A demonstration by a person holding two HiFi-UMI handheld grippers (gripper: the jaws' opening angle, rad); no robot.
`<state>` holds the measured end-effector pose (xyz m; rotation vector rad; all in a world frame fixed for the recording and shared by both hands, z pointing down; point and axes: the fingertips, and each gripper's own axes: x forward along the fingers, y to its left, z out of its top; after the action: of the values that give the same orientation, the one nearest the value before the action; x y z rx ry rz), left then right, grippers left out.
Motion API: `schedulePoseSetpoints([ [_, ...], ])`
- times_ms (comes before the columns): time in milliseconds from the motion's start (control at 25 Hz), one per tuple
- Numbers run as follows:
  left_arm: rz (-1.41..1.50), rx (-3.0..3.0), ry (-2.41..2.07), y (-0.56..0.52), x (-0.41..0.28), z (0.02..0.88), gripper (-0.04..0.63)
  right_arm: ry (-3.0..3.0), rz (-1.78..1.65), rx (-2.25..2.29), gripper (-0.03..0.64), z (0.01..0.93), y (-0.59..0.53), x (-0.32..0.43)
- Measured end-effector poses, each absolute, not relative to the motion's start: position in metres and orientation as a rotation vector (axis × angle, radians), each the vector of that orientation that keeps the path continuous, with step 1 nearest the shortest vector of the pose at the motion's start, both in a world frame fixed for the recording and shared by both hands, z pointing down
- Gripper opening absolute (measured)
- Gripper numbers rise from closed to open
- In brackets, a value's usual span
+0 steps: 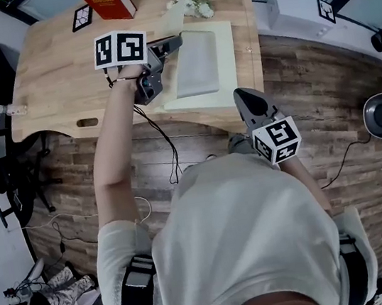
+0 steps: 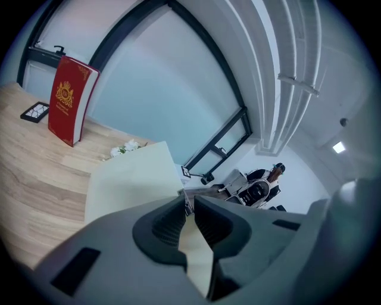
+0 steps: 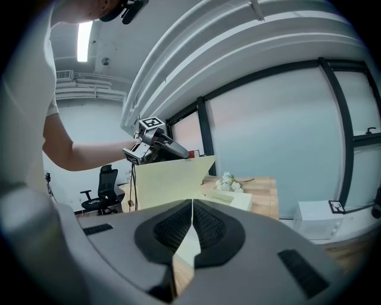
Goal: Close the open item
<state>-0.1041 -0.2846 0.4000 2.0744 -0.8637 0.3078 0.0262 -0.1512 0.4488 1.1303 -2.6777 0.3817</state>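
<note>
the left gripper (image 1: 173, 42), fingers nipped on the raised lid (image 3: 169, 181) of the cream box (image 1: 226, 63) on the desk (image 1: 55, 69), should swing it down along its hinge, unforced; the right gripper (image 1: 243, 98), fingers together and empty, could steady the base.

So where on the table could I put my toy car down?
The big bare wood on the left of the table, between the red book and the near edge, is free. The right side is crowded: the box fills it, the left gripper holds its lid up, and flowers lie behind it.
</note>
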Motion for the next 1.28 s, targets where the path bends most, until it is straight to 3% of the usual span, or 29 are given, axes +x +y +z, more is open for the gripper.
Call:
schedulePoseSetpoints([
  [520,0.301,2.042,-0.766,-0.283,-0.068,0.425,0.040,-2.655,0.387,1.147,0.020,0.453,-0.152,0.033],
  [1280,0.318,1.966,-0.822,-0.295,-0.072,0.471,0.037,-2.622,0.415,1.182,0.020,0.460,-0.156,0.039],
])
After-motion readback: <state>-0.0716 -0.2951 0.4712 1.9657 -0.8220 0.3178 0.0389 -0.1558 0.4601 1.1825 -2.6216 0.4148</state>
